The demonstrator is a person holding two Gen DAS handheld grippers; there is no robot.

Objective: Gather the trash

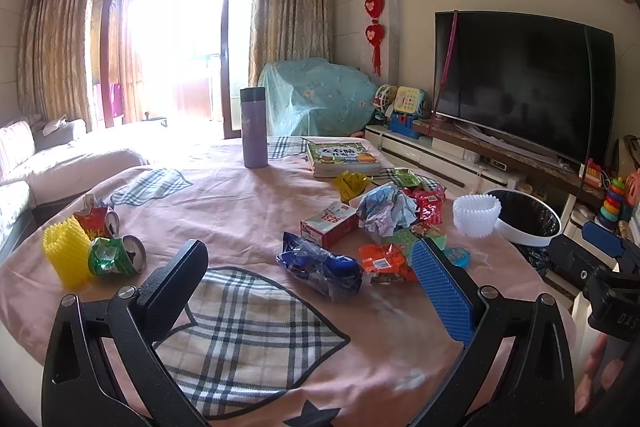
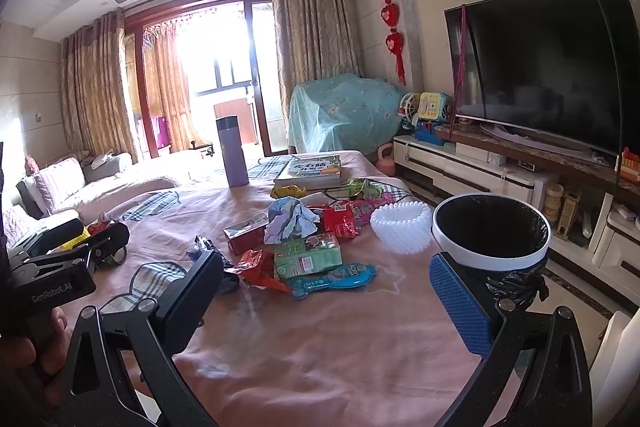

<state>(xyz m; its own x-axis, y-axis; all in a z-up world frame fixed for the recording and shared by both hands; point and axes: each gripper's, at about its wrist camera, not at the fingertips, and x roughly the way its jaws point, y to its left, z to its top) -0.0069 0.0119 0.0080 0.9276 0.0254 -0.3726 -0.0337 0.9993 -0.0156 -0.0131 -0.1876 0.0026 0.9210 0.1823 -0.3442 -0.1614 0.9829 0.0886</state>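
- Worktop (image 1: pixel 256 211), covered in a pink cloth with plaid patches, carries everything; nothing collected yet as far as these views show — judged to be the opening approach step.
- Bin (image 2: pixel 491 230), white rim with black liner, stands at the right edge of the worktop, just beside a white ribbed cup (image 2: pixel 401 226). Its mouth is open and unobstructed.
- Books (image 1: pixel 343 158) and a purple flask (image 1: pixel 254 126) at the far end — not trash by the look of them, leave alone.
- Main trash heap at centre-right: red carton (image 1: pixel 329 223), crumpled blue-white paper (image 1: pixel 385 207), green carton (image 2: pixel 307 254), blue crinkled wrapper (image 1: pixel 320 265), orange wrapper (image 1: pixel 383 262), small blue packet (image 2: pixel 332 279). Pieces overlap and touch.
- Second cluster at left, well apart: yellow ribbed cup (image 1: pixel 66 251), crushed green can (image 1: pixel 117 254), crushed red can (image 1: pixel 98 217).
- Left gripper (image 1: pixel 308 291): fingers wide apart, empty, hovering over the cloth near the blue wrapper.
- Right gripper (image 2: pixel 328 307): fingers wide apart, empty, pointed at the heap with the bin just past its right finger.
- Next move, in my judgement: lower onto a single loose piece at the heap's near edge, close, then carry it to the bin. Thin wrappers may slip or drag neighbours.
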